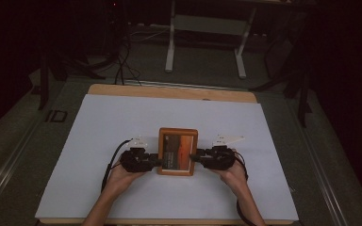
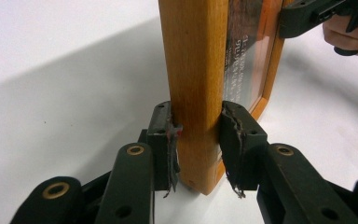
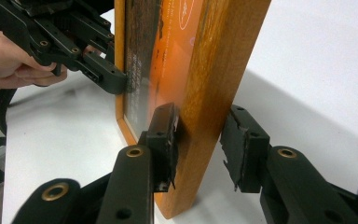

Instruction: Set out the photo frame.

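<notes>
— While I hold both hands where they are, what do you read on my left gripper point(image 1: 156, 160)?

— Its jaws are clamped on the left rail of the wooden picture frame point(image 1: 178, 151). In the left gripper view both pads point(image 2: 231, 140) press flat against the wood, low on that rail.

— And my right gripper point(image 1: 193, 157)?

— It straddles the right rail. In the right gripper view the one pad point(image 3: 165, 142) touches the glass side of the frame, but the other pad point(image 3: 238, 147) stands just clear of the wood, with a gap between them. So I call those jaws apart around the rail, not clamped.

— Where does the frame sit?

— Between my two grippers, a little nearer than the middle of the white sheet point(image 1: 99, 132). The picture behind the glass is orange and dark brown with small white lettering. From above its face looks up at the camera.

— Beyond that?

— The white sheet covers a wooden table point(image 1: 169, 92) whose bare edge shows at the far side. Past the table, on the dark floor, stands a white metal stand point(image 1: 205, 42), with black cables point(image 1: 122, 66) to its left.
</notes>
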